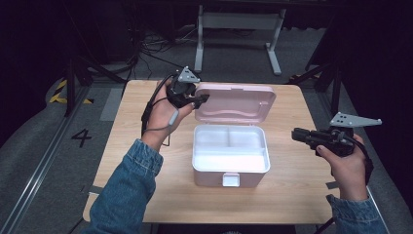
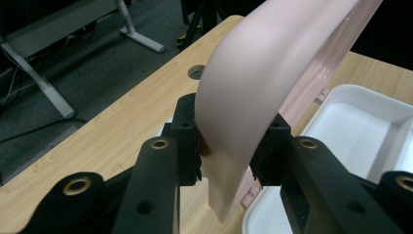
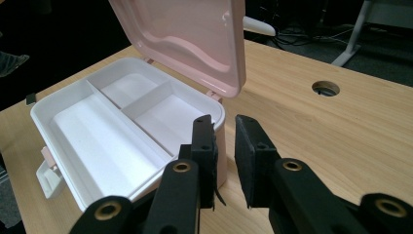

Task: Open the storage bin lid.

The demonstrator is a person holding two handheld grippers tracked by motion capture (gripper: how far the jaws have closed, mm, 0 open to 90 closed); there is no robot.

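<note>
On the pale wooden counter [image 1: 146, 195], seen from the high view, the left hand [image 1: 163, 119] in a blue denim sleeve [image 1: 127, 190] reaches toward eleven o'clock of the counter's middle and holds the left gripper [image 1: 199, 100], which carries a grey three-cornered plate [image 1: 188, 75] on top. Its jaws are clamped on the left edge of the raised pale pink plastic lid [image 1: 238, 102]; in the left gripper view the curved pink lid [image 2: 248, 92] stands between the two black jaws, both pads pressed against it. The lid belongs to a pink rectangular lunch box [image 1: 230, 155] that sits at the centre of the counter, with the lid tilted up and back toward twelve o'clock. Its white inner tray [image 3: 117, 122] is split into one long compartment at the front and two smaller ones behind. A small pale latch [image 1: 231, 180] hangs on the front wall at six o'clock. At three o'clock of the box, well apart from it, the right hand [image 1: 347, 165] holds the right gripper [image 1: 295, 135] above the counter, pointing toward the box. In the right gripper view its jaws stand slightly parted with a narrow gap and nothing between them, just short of the box's near corner. A round cable hole [image 3: 325, 88] shows in the counter beyond.
</note>
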